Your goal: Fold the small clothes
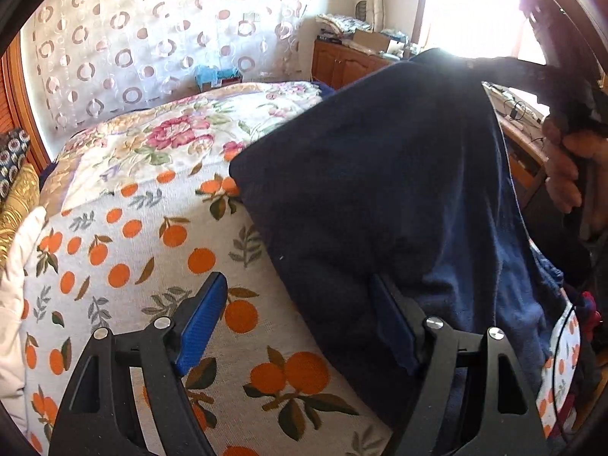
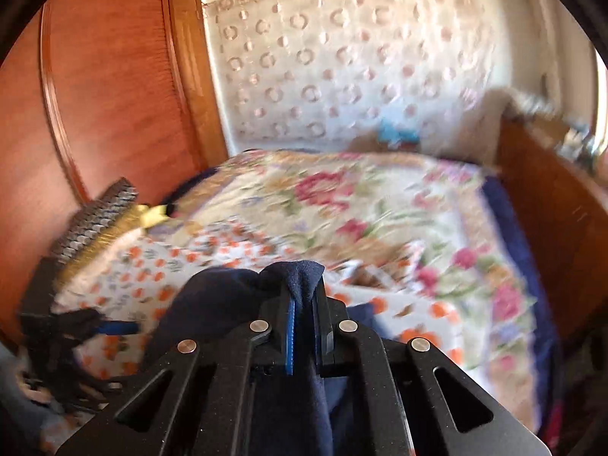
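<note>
A navy blue garment [image 1: 380,190] hangs lifted over the bed, its top edge held up at the right of the left wrist view. My left gripper [image 1: 300,304] is open above the orange-print sheet [image 1: 152,250]; its right finger [image 1: 391,323] touches the hanging cloth's lower edge. My right gripper [image 2: 302,304] is shut on a bunched fold of the navy garment [image 2: 300,277], which drapes down below the jaws. The right gripper also shows in the left wrist view [image 1: 562,106], held by a hand.
A floral bedspread [image 2: 380,205] covers the far bed. A wooden wardrobe [image 2: 106,83] stands left, a wooden cabinet [image 1: 342,60] with clutter at the back, patterned cushions [image 1: 15,174] at the left edge. More clothes [image 1: 585,315] lie at the right.
</note>
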Demonstrator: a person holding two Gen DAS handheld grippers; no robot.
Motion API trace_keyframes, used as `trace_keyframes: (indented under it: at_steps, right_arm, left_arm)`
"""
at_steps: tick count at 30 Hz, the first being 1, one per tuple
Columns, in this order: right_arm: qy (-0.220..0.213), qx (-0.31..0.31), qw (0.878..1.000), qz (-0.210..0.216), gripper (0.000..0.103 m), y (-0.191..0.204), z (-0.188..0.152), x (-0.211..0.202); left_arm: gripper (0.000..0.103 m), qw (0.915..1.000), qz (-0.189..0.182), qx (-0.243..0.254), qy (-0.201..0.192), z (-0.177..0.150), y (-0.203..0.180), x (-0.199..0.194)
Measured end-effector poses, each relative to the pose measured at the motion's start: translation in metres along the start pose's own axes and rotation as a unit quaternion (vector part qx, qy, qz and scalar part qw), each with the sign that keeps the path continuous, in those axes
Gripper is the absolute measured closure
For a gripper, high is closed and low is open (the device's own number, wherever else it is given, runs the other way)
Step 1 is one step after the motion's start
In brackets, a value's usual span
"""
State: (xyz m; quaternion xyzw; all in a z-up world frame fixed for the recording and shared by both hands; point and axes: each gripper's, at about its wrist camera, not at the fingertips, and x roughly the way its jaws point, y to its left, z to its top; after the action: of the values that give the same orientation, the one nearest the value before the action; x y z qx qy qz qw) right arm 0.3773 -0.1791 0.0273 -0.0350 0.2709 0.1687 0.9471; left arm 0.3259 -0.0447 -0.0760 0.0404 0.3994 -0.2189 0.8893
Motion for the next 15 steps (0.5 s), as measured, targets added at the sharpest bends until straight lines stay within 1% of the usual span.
trace_keyframes:
  at_steps: [1,2,4,5,6,7,9,11,12,13,14,15]
  right_arm:
    - [-0.002,0.002,1.000,-0.009,0.096,-0.002,0.001,-0.002]
    - [-0.006,0.007,1.000,-0.029,0.096,-0.006,0.002,-0.004]
    - [-0.003,0.011,0.998,-0.055,0.096,-0.013,0.002,-0.003]
    - [0.002,0.010,0.997,-0.076,0.096,-0.020,0.001,0.001]
    - [0.012,0.010,0.996,-0.093,0.096,-0.025,0.001,0.010]
    - [0.031,0.010,0.995,-0.098,0.096,-0.028,-0.002,0.022]
    - [0.087,0.019,0.993,-0.081,0.096,-0.038,-0.015,0.049]
    - [0.104,0.026,0.991,-0.086,0.077,-0.042,-0.025,0.055]
    - [0.103,0.024,0.991,-0.081,0.072,-0.042,-0.029,0.053]
    - [0.097,0.021,0.992,-0.079,0.061,-0.041,-0.033,0.047]
    - [0.087,0.022,0.993,-0.077,0.053,-0.040,-0.037,0.036]
    - [0.079,0.026,0.994,-0.073,0.053,-0.039,-0.041,0.026]
  left_arm:
    - [0.025,1.0000,0.000,0.001,-0.004,0.002,-0.002,-0.004]
    - [0.025,1.0000,0.000,0.002,-0.008,0.003,-0.005,-0.008]
    - [0.025,0.9998,-0.003,0.002,-0.019,0.005,-0.007,-0.015]
    - [0.025,0.9997,-0.005,0.002,-0.022,0.005,-0.008,-0.017]
    - [0.025,0.9997,-0.007,0.003,-0.023,0.003,-0.008,-0.020]
    - [0.025,0.9997,-0.009,0.003,-0.024,0.002,-0.009,-0.021]
    - [0.025,0.9997,-0.012,0.005,-0.020,0.000,-0.011,-0.022]
    - [0.025,0.9997,-0.012,0.008,-0.018,-0.003,-0.015,-0.024]
    - [0.025,0.9998,-0.012,0.008,-0.016,-0.006,-0.017,-0.024]
    - [0.025,0.9998,-0.013,0.008,-0.014,-0.008,-0.018,-0.025]
    - [0.025,0.9998,-0.015,0.008,-0.013,-0.010,-0.020,-0.027]
    - [0.025,0.9998,-0.016,0.007,-0.013,-0.009,-0.023,-0.026]
